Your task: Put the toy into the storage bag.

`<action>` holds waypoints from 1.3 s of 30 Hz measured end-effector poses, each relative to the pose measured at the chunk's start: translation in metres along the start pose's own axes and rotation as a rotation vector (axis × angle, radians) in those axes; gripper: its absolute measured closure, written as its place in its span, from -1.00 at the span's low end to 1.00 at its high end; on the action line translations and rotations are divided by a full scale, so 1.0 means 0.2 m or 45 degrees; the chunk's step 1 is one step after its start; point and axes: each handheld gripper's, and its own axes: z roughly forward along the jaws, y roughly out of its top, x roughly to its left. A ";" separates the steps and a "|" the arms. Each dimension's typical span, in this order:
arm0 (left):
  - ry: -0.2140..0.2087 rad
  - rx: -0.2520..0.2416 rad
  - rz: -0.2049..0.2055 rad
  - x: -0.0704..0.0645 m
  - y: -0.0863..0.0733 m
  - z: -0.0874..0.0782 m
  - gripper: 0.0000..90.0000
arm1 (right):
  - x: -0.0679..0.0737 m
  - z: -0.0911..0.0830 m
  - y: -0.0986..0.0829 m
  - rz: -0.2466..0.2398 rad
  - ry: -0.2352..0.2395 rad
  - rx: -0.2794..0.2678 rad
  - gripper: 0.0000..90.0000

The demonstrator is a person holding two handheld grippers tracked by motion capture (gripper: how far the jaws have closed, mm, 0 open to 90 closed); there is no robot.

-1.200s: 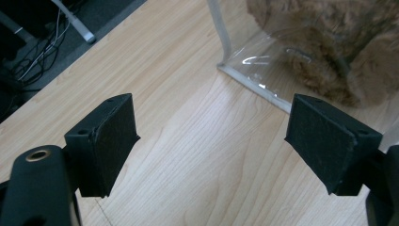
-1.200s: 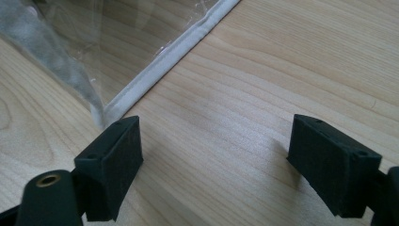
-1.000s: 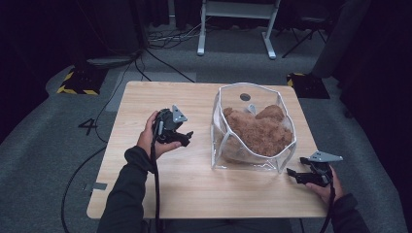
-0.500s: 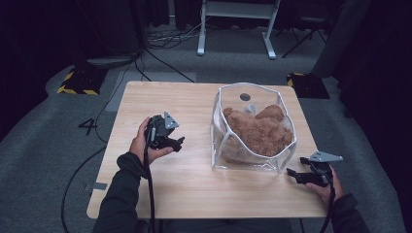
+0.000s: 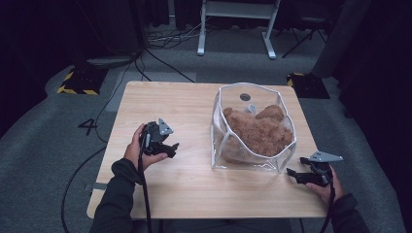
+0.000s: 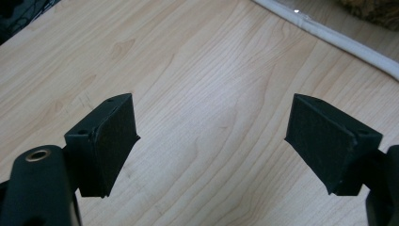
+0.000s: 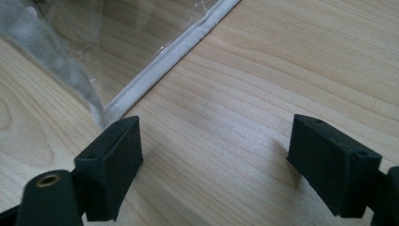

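Stood on the right half of the wooden table [image 5: 189, 194]: a clear plastic bag [image 5: 252, 128] with white piping along its edges, upright and open at the top, holding a brown fuzzy stuffed toy [image 5: 257, 133]; seen in the left gripper view as a strip of white edge at the top right corner [image 6: 329, 35], and in the right gripper view as clear film and a white bottom seam [image 7: 164, 61] lying on the wood at the upper left.

Held near the bag's lower right corner, just beside it and not touching: the right gripper [image 5: 295, 175], jaws spread wide and nothing between them, low over the tabletop and aimed toward the bag; gripped by a hand [image 5: 328, 187] at the table's right front edge.

Held well to the left of the bag, over bare wood: the left gripper [image 5: 171, 148], jaws likewise released and empty, pointed rightward; cable trailing down past the sleeve [image 5: 116, 199].
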 end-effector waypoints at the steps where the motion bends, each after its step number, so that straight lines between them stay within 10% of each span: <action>1: -0.004 0.000 -0.002 0.00 -0.01 0.00 -0.63 | 0.00 0.00 0.00 0.000 0.000 0.000 -0.60; 39: -0.012 0.050 -0.127 0.01 -0.30 0.04 -0.62 | 0.00 0.00 0.00 0.000 0.000 0.000 -0.60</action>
